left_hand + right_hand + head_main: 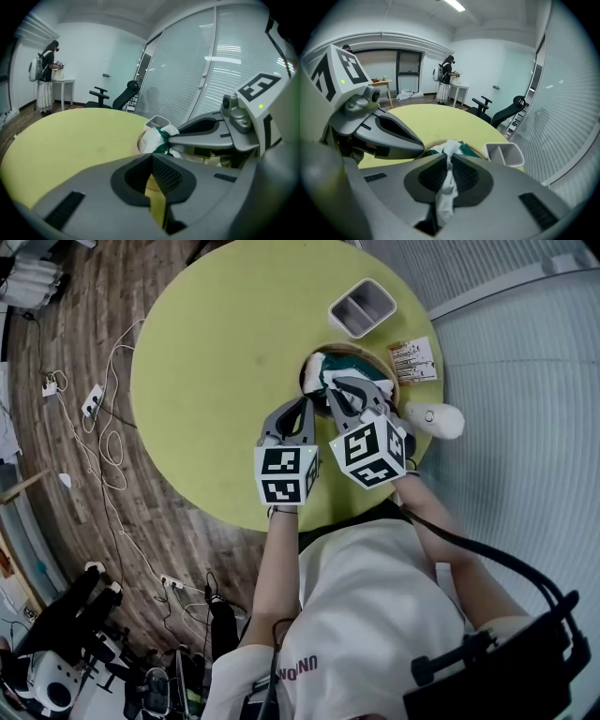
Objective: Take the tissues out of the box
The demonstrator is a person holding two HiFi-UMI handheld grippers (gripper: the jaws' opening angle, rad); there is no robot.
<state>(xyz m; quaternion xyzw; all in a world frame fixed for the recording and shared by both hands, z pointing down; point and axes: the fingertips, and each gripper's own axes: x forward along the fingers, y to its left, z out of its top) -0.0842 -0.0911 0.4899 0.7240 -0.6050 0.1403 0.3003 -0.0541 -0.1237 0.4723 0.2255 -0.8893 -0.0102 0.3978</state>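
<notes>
Table (187,381): tissue (446,197) in right hand-held gripper (449,161)

The right tongs (339,385) cover most of the tissue box (361,352). Print on the card (413,360) is too small to read. The tabletop (216,362) runs off the head view's top edge.

Both forearms reach out from the torso, the left forearm (279,563) nearly straight and the right forearm (439,521) angling in from the right. The grippers sit side by side, close together, pointing away and tilted down. Left gripper (152,158): jaws meet at the tips, nothing between; right gripper (449,164): jaws pinched on a white tissue (444,199) trailing back through the gap.
</notes>
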